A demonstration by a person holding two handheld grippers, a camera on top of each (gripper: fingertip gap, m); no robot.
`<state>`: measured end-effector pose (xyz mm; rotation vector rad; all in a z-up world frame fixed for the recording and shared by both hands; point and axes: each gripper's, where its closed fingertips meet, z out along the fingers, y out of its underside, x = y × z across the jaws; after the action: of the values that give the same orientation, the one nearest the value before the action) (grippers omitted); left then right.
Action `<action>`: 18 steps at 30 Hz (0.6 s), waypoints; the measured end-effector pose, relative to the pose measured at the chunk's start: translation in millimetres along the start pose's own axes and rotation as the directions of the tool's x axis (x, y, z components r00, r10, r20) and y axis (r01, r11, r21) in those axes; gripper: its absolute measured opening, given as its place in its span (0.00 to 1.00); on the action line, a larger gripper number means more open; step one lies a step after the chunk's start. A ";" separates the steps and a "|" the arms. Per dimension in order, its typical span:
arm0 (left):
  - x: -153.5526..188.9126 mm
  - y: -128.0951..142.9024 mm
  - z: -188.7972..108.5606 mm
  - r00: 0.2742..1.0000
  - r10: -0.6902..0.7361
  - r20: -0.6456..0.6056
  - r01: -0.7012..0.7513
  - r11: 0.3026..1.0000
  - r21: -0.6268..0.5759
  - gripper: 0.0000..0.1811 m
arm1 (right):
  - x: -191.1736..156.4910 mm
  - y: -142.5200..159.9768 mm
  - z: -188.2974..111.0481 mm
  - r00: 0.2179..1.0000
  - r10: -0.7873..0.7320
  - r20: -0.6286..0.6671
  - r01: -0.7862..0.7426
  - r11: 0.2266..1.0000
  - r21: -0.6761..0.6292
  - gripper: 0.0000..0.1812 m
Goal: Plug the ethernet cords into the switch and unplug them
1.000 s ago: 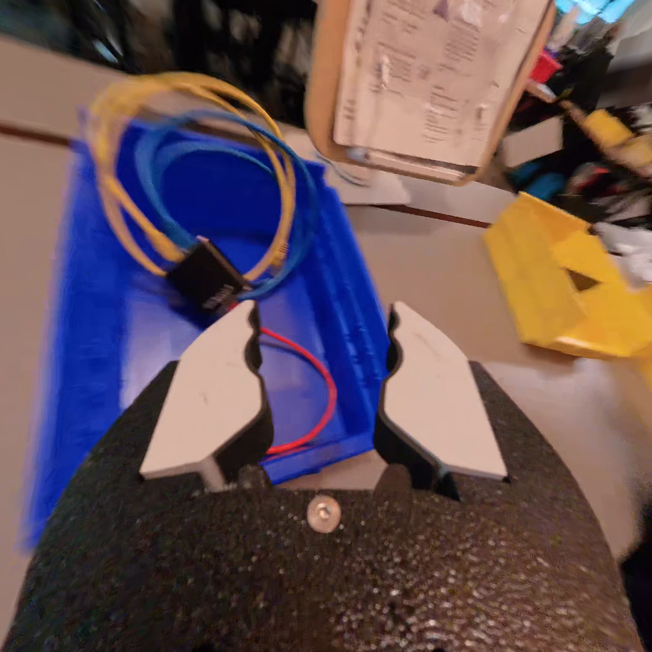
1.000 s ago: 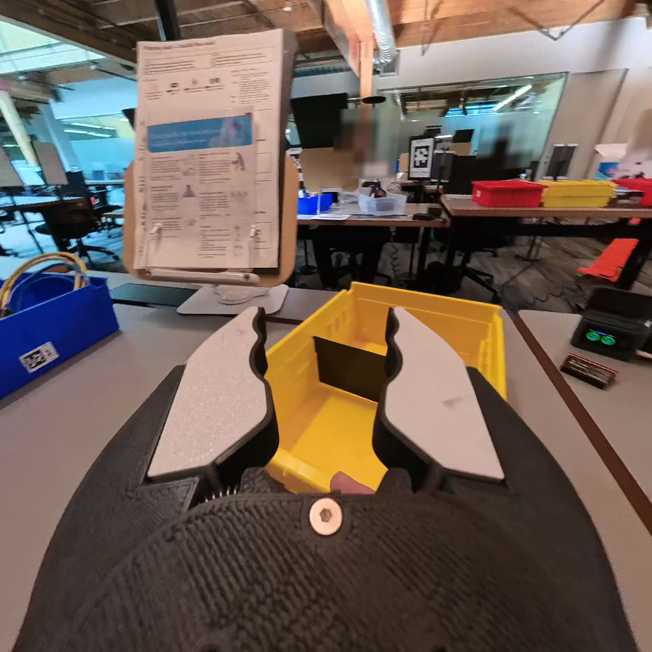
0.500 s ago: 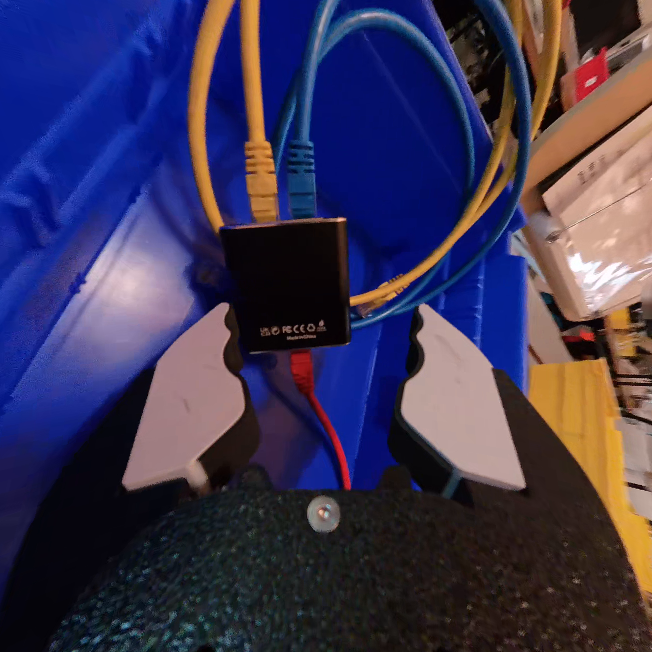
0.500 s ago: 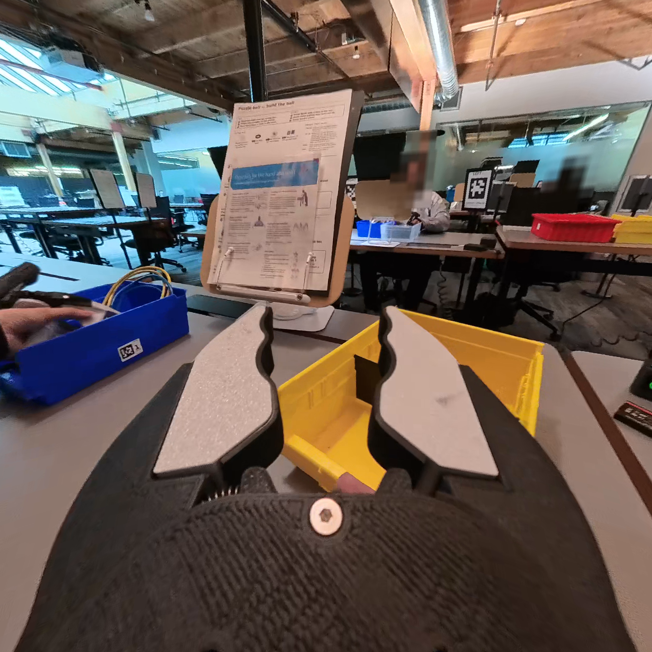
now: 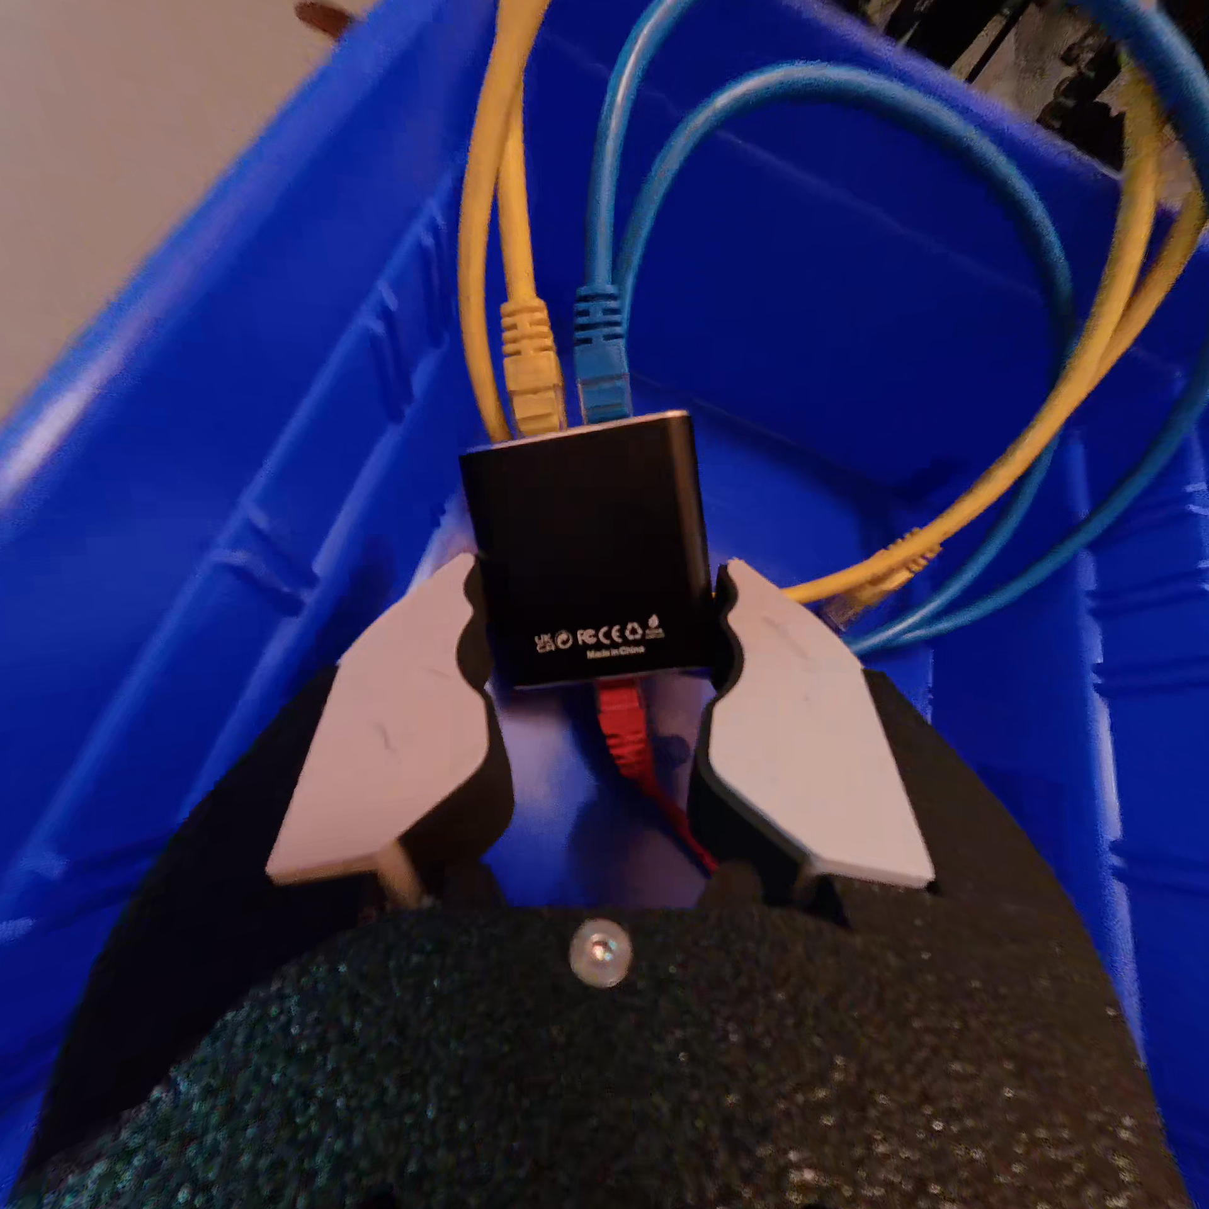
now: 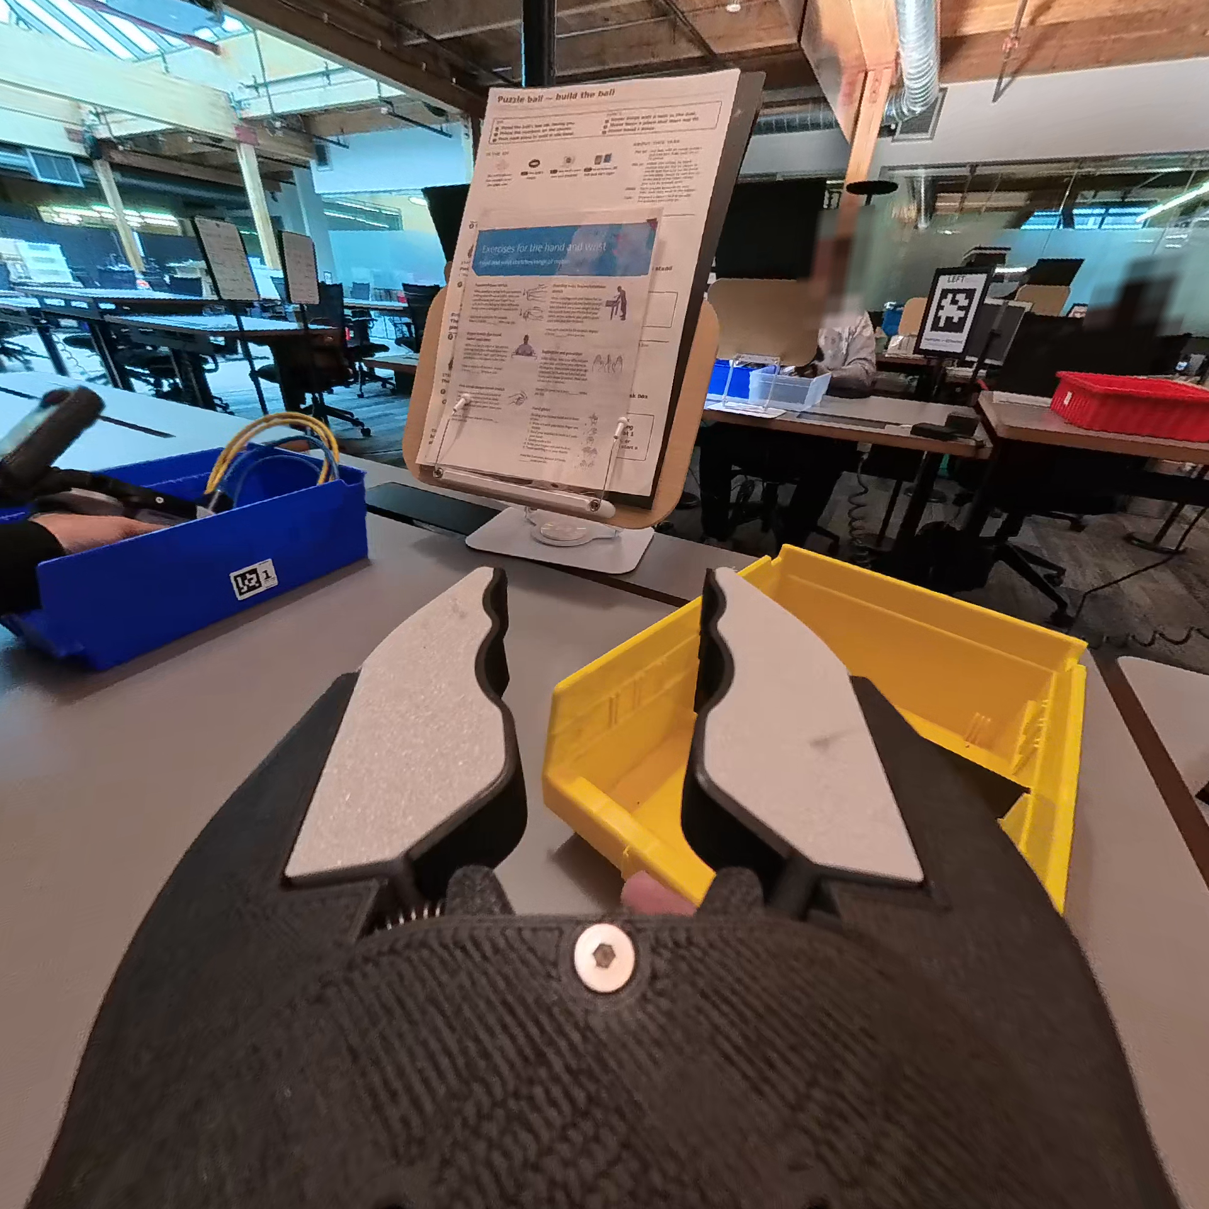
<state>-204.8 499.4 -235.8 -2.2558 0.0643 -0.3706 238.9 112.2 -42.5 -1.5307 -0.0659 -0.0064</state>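
A small black switch lies in the blue bin. A yellow cord and a blue cord are plugged into its far side, and a red cord into its near side. The yellow cord's other plug lies loose to the right. My left gripper has its fingertips pressed on both sides of the switch. My right gripper is open and empty above the table, next to the yellow bin. The blue bin with the cord loops shows at the left of the right wrist view.
A document stand with paper sheets stands at the back of the grey table. A person's hand holds the left gripper inside the blue bin. Other tables, chairs, a red tray and a seated person are far behind.
My left gripper moved forward in the blue bin and closed its fingers onto the switch's sides. My right gripper swung a little to the left and stayed open.
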 end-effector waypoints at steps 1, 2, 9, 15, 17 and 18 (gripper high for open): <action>-6.7 -4.8 -1.6 0.999 0.030 0.014 -0.030 0.999 0.017 0.36 | -0.2 0.3 -0.1 1.000 0.000 0.003 0.000 1.000 0.000 0.31; -14.2 -8.2 -2.6 0.998 0.061 0.034 -0.061 0.998 0.020 0.35 | 0.2 1.0 -0.1 1.000 0.000 0.003 0.000 1.000 -0.001 0.31; -51.8 -25.5 -7.6 0.999 0.027 -0.017 -0.026 0.997 0.068 0.36 | 4.3 12.6 2.3 0.999 0.033 -0.004 -0.033 0.999 -0.043 0.31; -11.7 -50.8 -50.3 0.962 0.133 -0.239 -0.090 0.979 0.183 0.36 | -21.8 4.0 12.2 0.998 0.020 0.060 -0.019 0.999 -0.026 0.31; 8.6 -66.4 -81.3 0.925 0.303 -0.228 -0.235 0.930 0.283 0.35 | -41.6 1.1 17.8 0.993 -0.002 0.114 0.005 1.000 -0.025 0.31; 17.9 -75.0 -99.5 0.902 0.389 -0.188 -0.314 0.889 0.334 0.35 | -53.0 -0.3 20.5 0.989 -0.020 0.144 0.025 0.999 -0.028 0.31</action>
<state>-221.9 472.2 -114.1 -1.8407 0.5158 -0.4331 185.1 130.7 -43.9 -1.5584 -0.1984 0.0850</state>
